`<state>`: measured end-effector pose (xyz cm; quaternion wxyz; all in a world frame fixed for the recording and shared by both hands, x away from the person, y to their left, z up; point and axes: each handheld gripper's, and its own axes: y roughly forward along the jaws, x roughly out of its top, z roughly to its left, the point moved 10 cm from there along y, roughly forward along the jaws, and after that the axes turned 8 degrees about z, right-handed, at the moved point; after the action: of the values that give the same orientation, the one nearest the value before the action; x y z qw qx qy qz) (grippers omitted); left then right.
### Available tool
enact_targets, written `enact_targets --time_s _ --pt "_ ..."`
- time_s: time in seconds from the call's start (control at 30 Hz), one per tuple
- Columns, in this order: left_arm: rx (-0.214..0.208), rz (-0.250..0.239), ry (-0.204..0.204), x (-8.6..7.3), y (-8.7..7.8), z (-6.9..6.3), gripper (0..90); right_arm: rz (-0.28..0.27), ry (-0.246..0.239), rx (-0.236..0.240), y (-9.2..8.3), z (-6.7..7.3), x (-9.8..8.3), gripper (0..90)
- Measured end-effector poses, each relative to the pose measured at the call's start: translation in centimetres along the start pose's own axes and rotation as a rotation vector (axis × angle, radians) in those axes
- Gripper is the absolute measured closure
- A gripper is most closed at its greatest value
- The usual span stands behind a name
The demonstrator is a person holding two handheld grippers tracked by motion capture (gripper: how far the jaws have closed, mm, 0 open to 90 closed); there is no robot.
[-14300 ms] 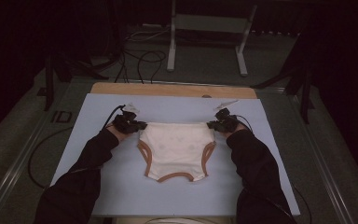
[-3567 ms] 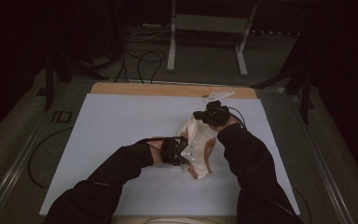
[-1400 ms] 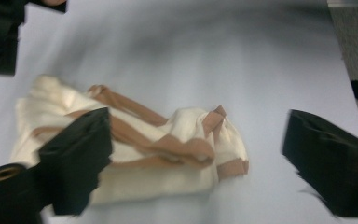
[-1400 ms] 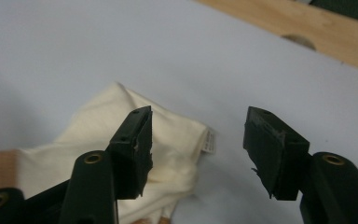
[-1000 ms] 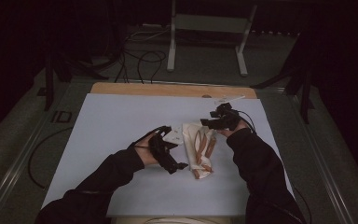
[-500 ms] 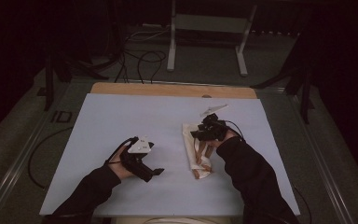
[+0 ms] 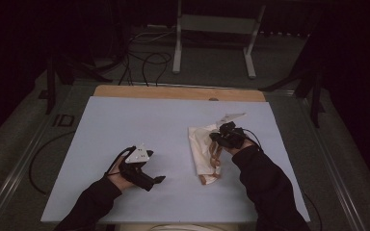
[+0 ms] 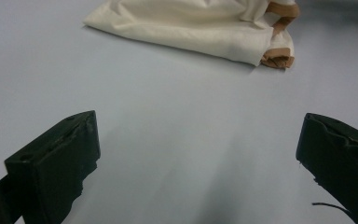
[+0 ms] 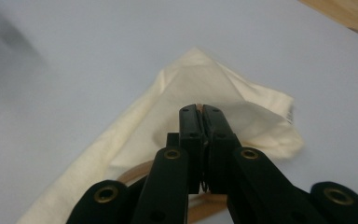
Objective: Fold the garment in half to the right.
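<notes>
My right hand-held gripper (image 7: 220,136): jaws just closed, now pressed together on fold of cream garment (image 7: 203,153); sliver of tan trim (image 9: 199,107) pinched at tips. My left hand-held gripper (image 7: 154,180): jaws spread wide, nothing between them, bare tabletop (image 7: 139,125) under them, well apart from garment. Garment: folded into narrow strip, lying on right half of tabletop, tan-trimmed end toward me. Count: one garment, two hand-held grippers, one tabletop.
</notes>
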<state>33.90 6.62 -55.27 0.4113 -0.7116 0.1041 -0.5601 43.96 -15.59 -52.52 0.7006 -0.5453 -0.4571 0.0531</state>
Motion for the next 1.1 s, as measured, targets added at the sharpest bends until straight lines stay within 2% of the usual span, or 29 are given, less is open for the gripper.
enact_targets --time_s 0.13,0.3,0.53,0.6,0.87,1.0,1.1 --pt "0.023 -0.003 0.000 -0.5 -0.3 0.1 0.2 -0.017 0.019 -0.032 -0.9 -0.8 -0.9 88.1" --pt "0.025 -0.008 -0.007 -1.0 -0.9 0.3 0.2 -0.030 0.046 -0.071 -1.8 -2.2 -2.1 88.1" --pt "0.035 -0.018 -0.026 -1.7 -1.6 0.5 0.2 -0.023 0.095 -0.096 -2.1 -3.9 -3.7 88.0" --pt "0.038 -0.020 -0.033 -1.9 -1.7 0.5 0.3 -0.015 0.116 -0.086 -1.8 -4.1 -4.3 87.8" --pt "0.044 -0.052 -0.057 -2.2 -2.1 0.6 0.3 0.069 0.135 -0.054 0.7 -3.5 -6.9 85.2" --pt "0.055 -0.044 -0.057 -2.7 -2.1 0.7 0.2 0.105 0.135 -0.044 1.9 -3.4 -7.9 80.9" --pt "0.058 -0.048 -0.060 -2.9 -2.4 0.8 0.2 0.112 0.132 -0.031 2.1 -3.3 -8.0 76.2"
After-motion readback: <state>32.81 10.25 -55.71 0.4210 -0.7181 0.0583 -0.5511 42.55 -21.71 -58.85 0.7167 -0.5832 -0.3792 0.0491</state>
